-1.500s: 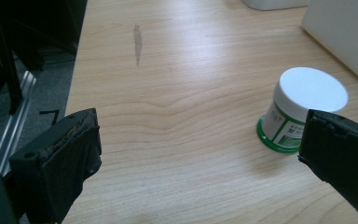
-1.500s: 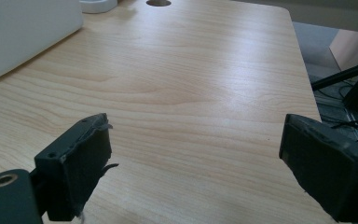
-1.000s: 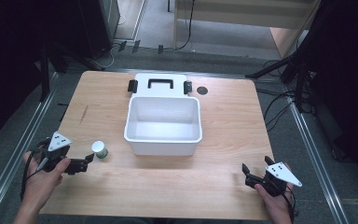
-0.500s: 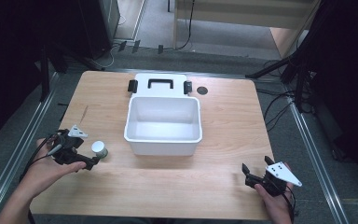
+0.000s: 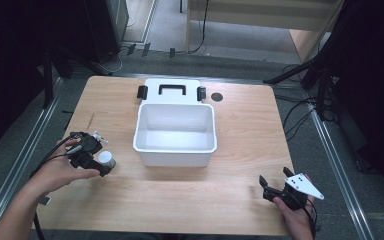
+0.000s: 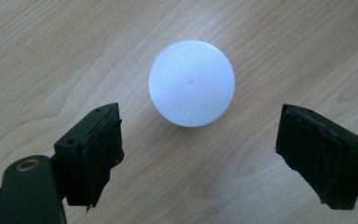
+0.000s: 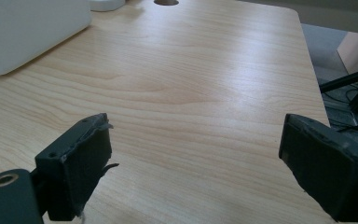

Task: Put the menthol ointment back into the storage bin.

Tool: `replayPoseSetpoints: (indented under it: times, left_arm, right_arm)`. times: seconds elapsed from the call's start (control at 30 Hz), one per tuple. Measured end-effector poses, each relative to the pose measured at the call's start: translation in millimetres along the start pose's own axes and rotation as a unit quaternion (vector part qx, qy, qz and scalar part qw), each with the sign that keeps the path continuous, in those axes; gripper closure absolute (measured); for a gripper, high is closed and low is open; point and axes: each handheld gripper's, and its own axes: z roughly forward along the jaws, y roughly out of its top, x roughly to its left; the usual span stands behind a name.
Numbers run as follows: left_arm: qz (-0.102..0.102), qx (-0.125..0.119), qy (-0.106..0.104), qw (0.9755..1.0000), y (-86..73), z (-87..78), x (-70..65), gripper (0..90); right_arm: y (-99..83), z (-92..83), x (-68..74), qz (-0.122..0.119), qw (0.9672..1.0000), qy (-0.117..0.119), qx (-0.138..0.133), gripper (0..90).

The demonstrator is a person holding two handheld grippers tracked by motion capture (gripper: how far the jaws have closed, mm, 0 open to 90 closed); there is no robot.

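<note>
A small jar with a white round lid (image 5: 106, 159) (image 6: 192, 83) stands upright on the wooden table left of the white box (image 5: 175, 133). My left gripper (image 5: 96, 161) (image 6: 216, 158) hangs right over it, pointing down, jaws open and wide apart on either side of the lid, not touching it. My right gripper (image 5: 269, 188) (image 7: 205, 172) rests low near the table's front right corner, open, with bare wood between its jaws.
The white box is open and looks empty; its lid (image 5: 170, 90) with a black handle and two black latches lies behind it. A dark round hole (image 5: 217, 97) sits in the tabletop at the back. The box's corner (image 7: 28, 32) shows far left in the right gripper view.
My left gripper has swung from beside the jar to above it and tipped downward over the lid. The right gripper has stayed in place.
</note>
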Motion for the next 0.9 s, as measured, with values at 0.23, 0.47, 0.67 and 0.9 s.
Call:
replayPoseSetpoints:
  times: [0.23,0.47,0.67,0.9]
  left_arm:
    - [0.009,0.046,0.021,0.9987,14.1,10.8,4.6,29.9]
    - [0.014,0.064,0.015,0.9978,23.4,15.9,3.7,36.6]
    - [0.016,0.079,0.008,0.9967,31.2,17.0,2.9,43.6]
    - [0.022,0.095,0.003,0.9952,36.2,16.6,2.4,50.4]
  right_arm:
    - [-0.1,-0.5,-0.6,0.003,1.0000,0.000,0.000,9.5]
    - [0.0,-0.2,-1.0,0.005,1.0000,0.001,0.000,9.5]
    - [0.0,-0.2,-0.9,0.005,1.0000,0.001,0.000,9.5]
    - [-0.1,-0.3,-1.3,0.006,1.0000,0.002,-0.002,9.5]
